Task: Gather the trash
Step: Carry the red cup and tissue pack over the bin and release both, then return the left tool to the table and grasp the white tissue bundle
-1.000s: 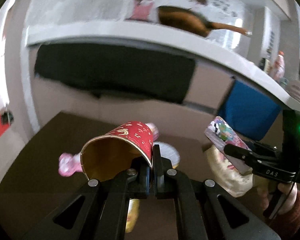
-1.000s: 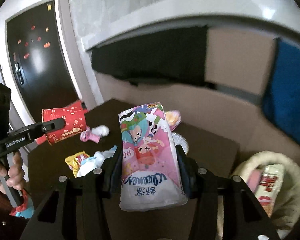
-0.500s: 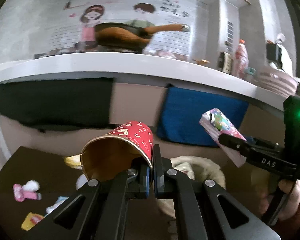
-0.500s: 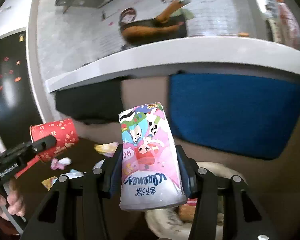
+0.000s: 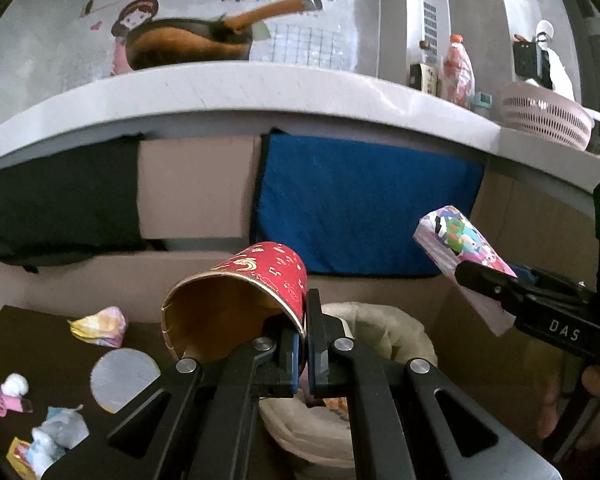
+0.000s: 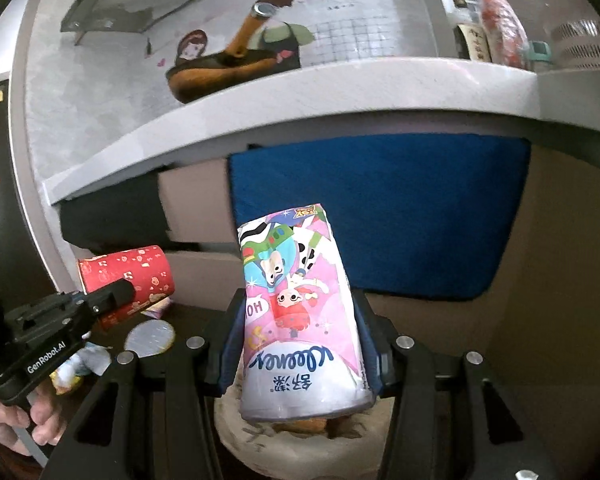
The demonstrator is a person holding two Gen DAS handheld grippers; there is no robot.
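My left gripper [image 5: 303, 344] is shut on the rim of a red paper cup [image 5: 256, 284] that lies on its side, mouth toward the camera. It hangs just above and left of a cream woven basket [image 5: 384, 324]. In the right wrist view the same cup [image 6: 128, 276] shows at the left. My right gripper [image 6: 300, 344] is shut on a pink cartoon tissue pack [image 6: 296, 312], held upright over the basket [image 6: 252, 436], whose inside is mostly hidden behind the pack. The pack [image 5: 460, 252] also appears at the right of the left wrist view.
On the dark table [image 5: 40, 340] at the left lie a crumpled yellow wrapper [image 5: 100, 326], a round silver lid [image 5: 124, 374], a pink wrapper [image 5: 6, 396] and a bluish plastic scrap [image 5: 60, 432]. A blue cloth [image 5: 364, 208] and a white counter [image 5: 260, 92] stand behind.
Both grippers have swung to the right with their loads, away from the table and over the basket. The cup and the tissue pack stay gripped as before.
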